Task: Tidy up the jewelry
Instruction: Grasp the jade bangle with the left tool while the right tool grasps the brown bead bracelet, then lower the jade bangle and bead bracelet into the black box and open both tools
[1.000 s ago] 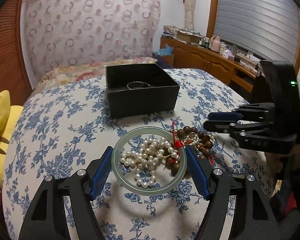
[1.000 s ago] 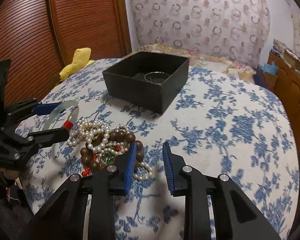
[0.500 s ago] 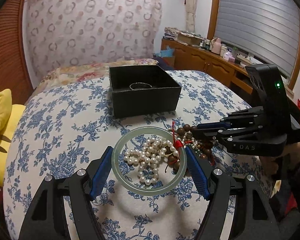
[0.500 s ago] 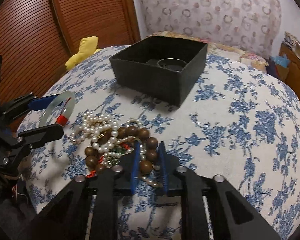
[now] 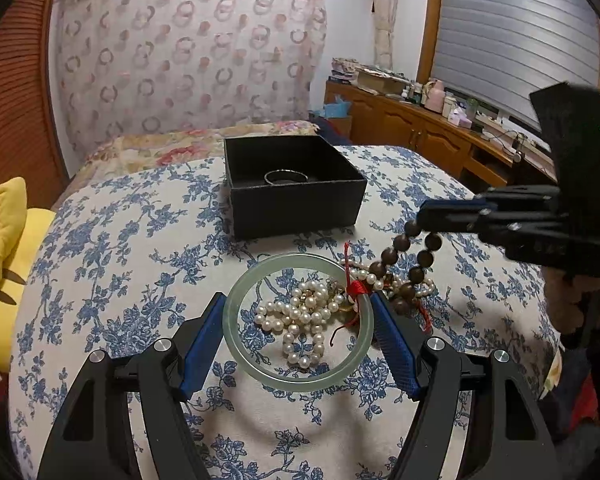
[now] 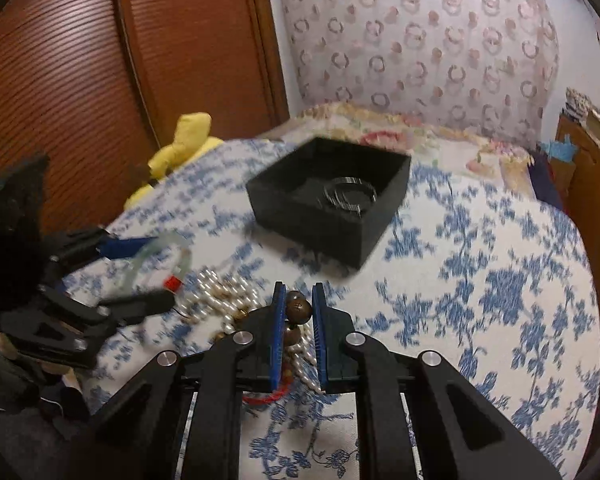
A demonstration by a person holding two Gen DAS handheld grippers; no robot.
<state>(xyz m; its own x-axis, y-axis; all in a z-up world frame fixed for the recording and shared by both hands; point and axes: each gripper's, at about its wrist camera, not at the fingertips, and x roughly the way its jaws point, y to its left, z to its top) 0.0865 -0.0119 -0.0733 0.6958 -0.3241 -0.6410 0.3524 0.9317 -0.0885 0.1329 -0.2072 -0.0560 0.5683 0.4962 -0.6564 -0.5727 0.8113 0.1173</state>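
Wooden beads (image 5: 401,243) rise from the floral cloth (image 5: 112,248), pinched in the right gripper (image 6: 296,308).
Left gripper (image 5: 300,330) clamps a smooth jade bangle (image 5: 260,364) ringing pearls (image 5: 296,320), near the square black box (image 5: 296,208).

You are working in a home bedroom. You are leaning over a bed (image 5: 112,216) spread with a blue-flowered cover, and beyond its far end a pink ring-patterned cloth (image 5: 188,52) is hanging against the wall. To the left of the bed a yellow soft toy (image 5: 10,240) is lying beside reddish slatted wooden doors (image 6: 100,60). To the right of the bed a low wooden cabinet (image 5: 412,132) is carrying bottles and papers under a window with a closed roller shutter (image 5: 516,32).
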